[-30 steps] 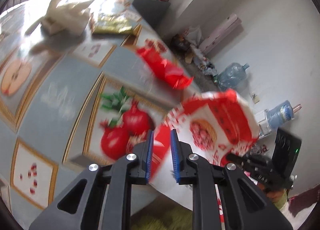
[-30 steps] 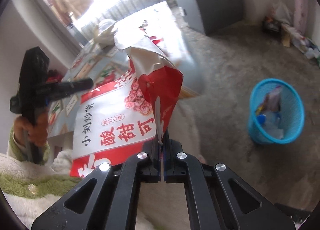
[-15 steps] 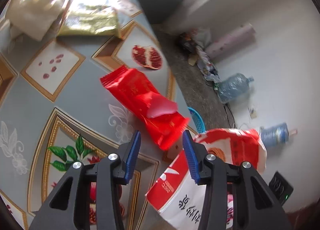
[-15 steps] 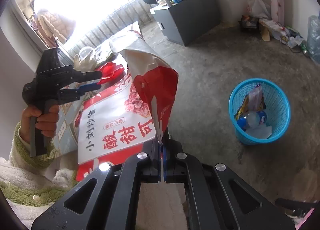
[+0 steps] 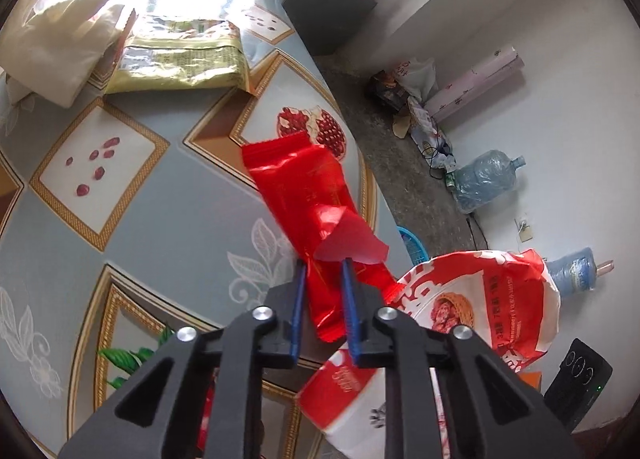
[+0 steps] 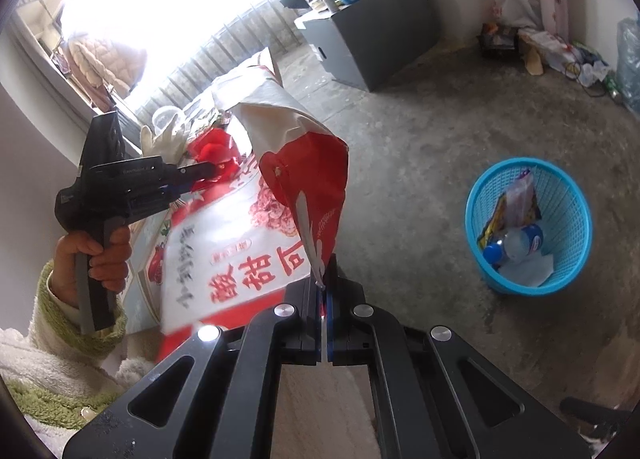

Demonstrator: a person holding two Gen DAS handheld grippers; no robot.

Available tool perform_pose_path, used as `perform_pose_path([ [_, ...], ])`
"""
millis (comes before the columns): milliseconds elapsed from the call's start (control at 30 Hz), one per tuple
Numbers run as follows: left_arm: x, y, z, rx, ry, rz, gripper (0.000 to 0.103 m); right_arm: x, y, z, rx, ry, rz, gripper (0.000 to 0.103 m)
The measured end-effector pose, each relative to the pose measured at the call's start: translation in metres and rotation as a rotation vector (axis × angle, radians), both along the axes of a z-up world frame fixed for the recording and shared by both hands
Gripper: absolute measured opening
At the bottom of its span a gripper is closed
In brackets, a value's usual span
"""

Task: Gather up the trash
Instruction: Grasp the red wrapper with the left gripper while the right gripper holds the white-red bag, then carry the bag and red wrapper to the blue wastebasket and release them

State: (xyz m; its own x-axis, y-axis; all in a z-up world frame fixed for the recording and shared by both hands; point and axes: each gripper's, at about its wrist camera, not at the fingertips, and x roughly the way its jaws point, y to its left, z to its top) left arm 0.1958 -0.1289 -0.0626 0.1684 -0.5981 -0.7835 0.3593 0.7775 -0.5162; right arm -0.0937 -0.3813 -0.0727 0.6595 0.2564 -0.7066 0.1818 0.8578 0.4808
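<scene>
The red wrapper [image 5: 304,199] lies on the counter [image 5: 120,219] near its right edge, long axis running from the far left toward the near right, straight into the left gripper [image 5: 323,271]. Its near end sits between the jaws, which are closing on it with blue pads either side; whether they press yet I cannot tell. The right gripper [image 6: 322,287] is farther off, jaws together, clamped on the large snack bag [image 6: 248,243] hanging just right of the counter. Farther on the counter lie a gold packet [image 5: 176,59] and a white cloth [image 5: 64,43]. On the concrete floor [image 6: 420,139] at right stands 1 blue basket [image 6: 576,203], holding a bottle and wrappers.
</scene>
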Motion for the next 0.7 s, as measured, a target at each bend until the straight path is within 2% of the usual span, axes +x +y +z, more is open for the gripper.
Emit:
perform_pose_path([
  [200,0.003,0.017,0.008,-0.02,-0.05,0.026,0.011,0.012,0.004,0.0,0.017,0.005,0.001,0.0],
  [500,-0.007,0.028,0.057,0.021,-0.284,0.015,0.009,0.024,0.007,0.002,0.032,-0.014,0.008,0.0],
  [633,-0.014,0.019,0.071,-0.015,-0.295,-0.043,0.009,0.017,0.003,0.005,0.034,-0.033,-0.007,0.0],
  [700,-0.023,0.007,0.075,-0.036,-0.282,-0.111,0.009,0.011,-0.002,0.006,0.044,-0.047,-0.027,0.0],
])
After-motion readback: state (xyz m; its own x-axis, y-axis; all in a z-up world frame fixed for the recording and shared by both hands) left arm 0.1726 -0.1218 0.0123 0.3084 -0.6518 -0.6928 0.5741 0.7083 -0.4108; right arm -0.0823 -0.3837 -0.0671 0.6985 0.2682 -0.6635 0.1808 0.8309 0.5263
